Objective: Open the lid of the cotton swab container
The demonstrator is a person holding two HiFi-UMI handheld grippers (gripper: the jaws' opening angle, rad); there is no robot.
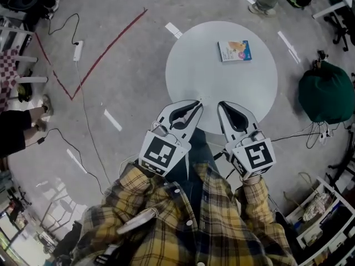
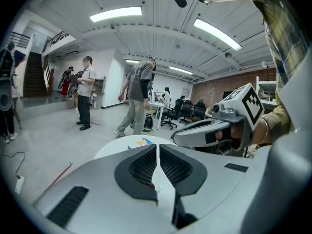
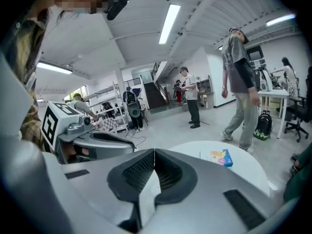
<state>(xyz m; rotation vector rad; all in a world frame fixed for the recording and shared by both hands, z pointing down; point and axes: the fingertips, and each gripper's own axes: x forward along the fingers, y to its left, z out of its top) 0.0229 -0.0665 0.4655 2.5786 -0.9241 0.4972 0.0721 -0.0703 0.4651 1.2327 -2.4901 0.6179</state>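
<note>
Your left tool (image 1: 197, 103) and right tool (image 1: 221, 105) both have their jaws pressed together with nothing between them, side by side above the near edge of the round white tabletop (image 1: 222, 85), while the swab box (image 1: 234, 51) lies flat toward its far side, well apart from both.

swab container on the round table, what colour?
Cotton swab container: blue with a white panel and orange print. Clearest in the head view.
</note>
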